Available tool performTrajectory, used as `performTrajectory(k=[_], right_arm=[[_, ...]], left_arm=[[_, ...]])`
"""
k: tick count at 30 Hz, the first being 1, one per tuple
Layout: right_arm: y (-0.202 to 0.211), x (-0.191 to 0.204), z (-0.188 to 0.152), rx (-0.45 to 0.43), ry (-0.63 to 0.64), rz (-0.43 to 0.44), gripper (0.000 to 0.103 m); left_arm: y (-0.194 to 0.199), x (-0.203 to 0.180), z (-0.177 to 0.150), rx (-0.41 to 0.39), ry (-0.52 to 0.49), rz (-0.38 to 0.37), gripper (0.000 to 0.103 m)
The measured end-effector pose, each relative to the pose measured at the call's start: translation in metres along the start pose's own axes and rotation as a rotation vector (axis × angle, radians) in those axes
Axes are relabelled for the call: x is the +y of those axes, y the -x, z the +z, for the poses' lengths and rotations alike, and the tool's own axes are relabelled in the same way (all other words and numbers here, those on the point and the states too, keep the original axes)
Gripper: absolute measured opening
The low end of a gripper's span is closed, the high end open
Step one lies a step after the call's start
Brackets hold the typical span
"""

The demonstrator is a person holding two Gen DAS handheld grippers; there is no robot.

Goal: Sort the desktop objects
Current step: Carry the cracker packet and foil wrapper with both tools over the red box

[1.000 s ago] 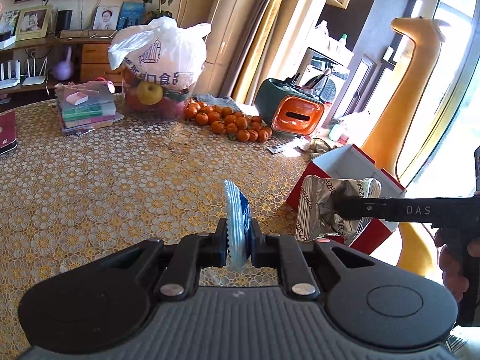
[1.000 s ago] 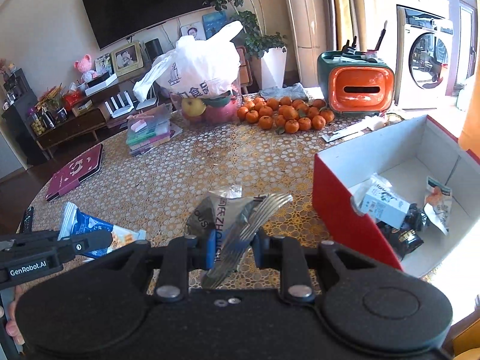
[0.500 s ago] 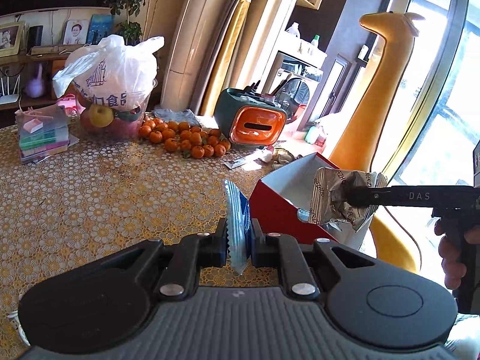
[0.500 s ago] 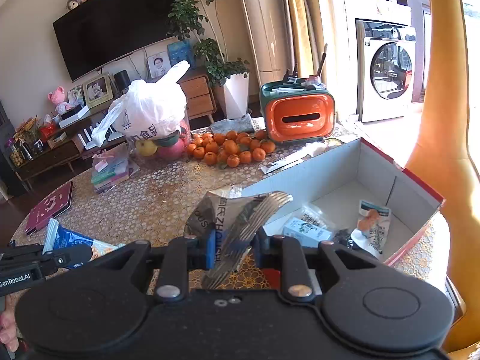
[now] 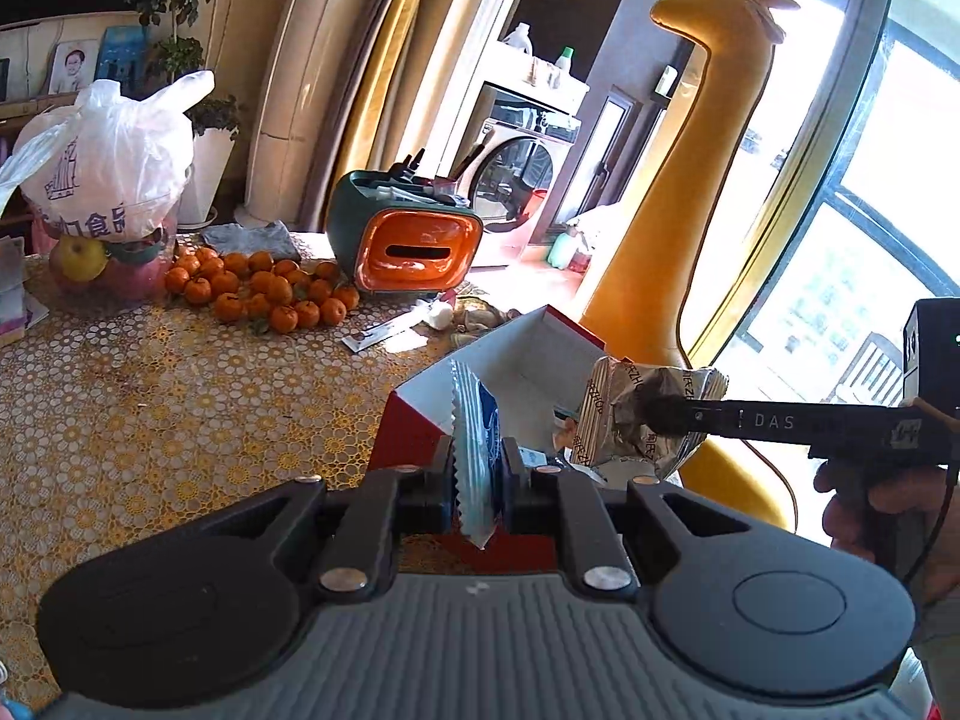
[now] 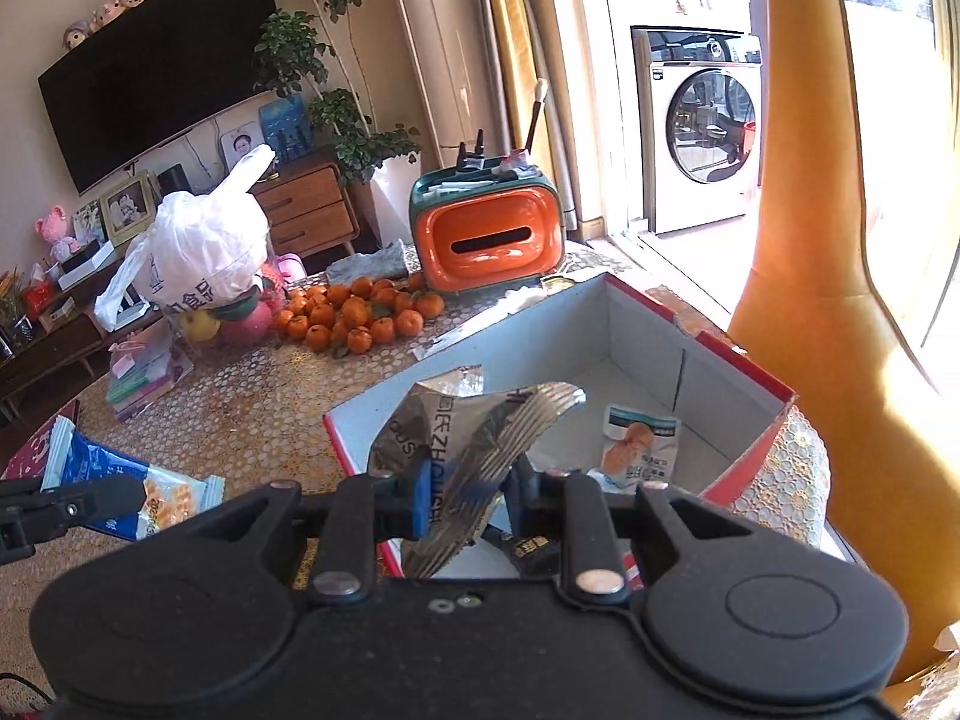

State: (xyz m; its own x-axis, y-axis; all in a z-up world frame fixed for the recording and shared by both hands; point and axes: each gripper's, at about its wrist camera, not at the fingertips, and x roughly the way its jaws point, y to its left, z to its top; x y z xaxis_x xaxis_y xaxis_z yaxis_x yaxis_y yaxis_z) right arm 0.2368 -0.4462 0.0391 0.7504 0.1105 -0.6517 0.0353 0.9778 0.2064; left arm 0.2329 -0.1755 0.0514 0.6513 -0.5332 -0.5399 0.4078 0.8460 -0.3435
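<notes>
Fingers of my left gripper [image 5: 477, 468] clamp a blue snack packet [image 5: 477, 426] edge-on, upright between the pads; ahead of them stands the red box [image 5: 408, 429] with white inner walls; my right gripper [image 6: 465, 495] is closed on a crumpled silver packet [image 6: 444, 420], held over the box's open interior, where another small packet [image 6: 639, 441] lies just right of my fingers.

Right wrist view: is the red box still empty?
No, the red box already holds a snack packet and other small items.
</notes>
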Motion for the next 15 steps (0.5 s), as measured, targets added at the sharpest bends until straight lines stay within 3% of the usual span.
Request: performTrajectory(k=[15], right_arm=[[-0.039,-0.044,0.006,0.036,-0.048,-0.071,0.023]], left_arm=[[-0.08,-0.039,0.012,0.097,-0.023,-0.106,0.013]])
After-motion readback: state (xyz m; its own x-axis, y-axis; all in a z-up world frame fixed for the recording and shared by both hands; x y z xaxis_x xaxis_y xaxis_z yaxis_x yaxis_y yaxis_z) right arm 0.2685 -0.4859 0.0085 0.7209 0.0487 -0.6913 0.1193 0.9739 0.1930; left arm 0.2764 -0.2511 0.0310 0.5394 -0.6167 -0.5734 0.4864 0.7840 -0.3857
